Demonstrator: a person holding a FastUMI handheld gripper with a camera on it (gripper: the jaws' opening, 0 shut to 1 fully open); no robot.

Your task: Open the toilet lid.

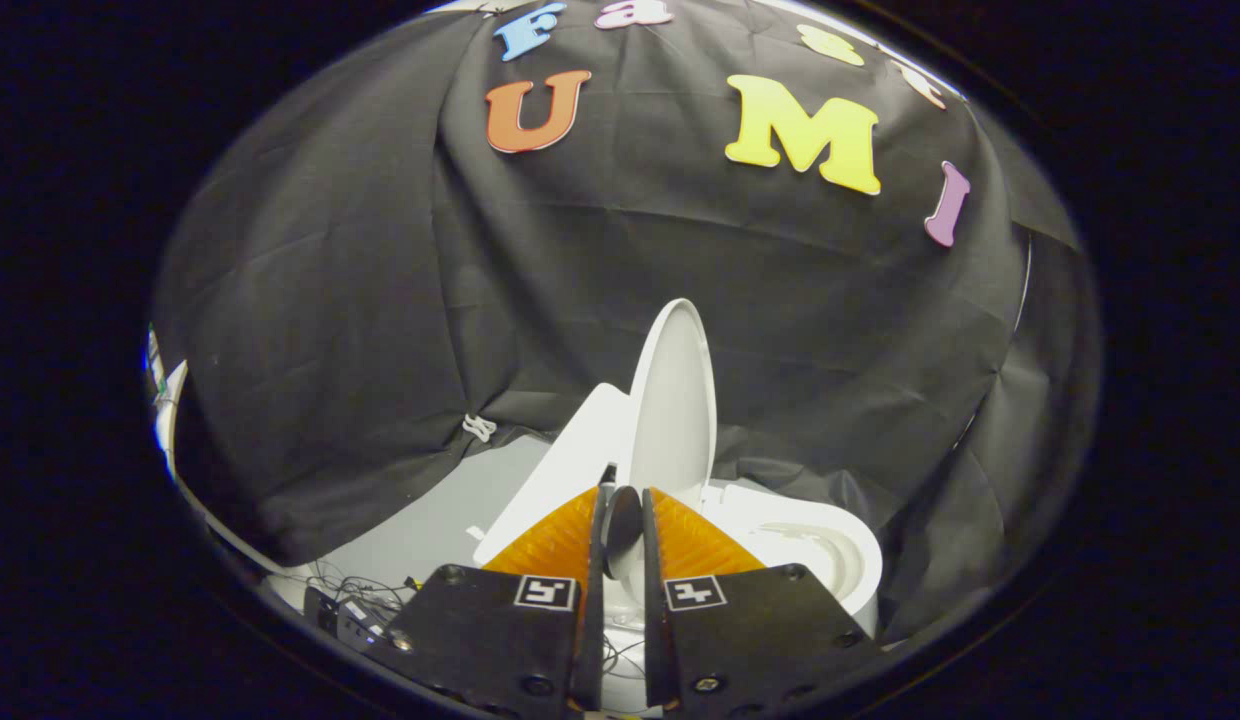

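Toilet lid (pixel 672 400), white oval plastic, stands upright just ahead of your gripper (pixel 622 520), above the white ceramic bowl (pixel 830 550); fingers nearly closed (seemingly pinching its lower edge).

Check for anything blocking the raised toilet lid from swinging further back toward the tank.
Nothing visible blocks it. The toilet lid stands upright, its edge between the hand-held gripper fingers, which sit close on it. Beside the lid lies the white tank; beyond is only the black cloth wall.
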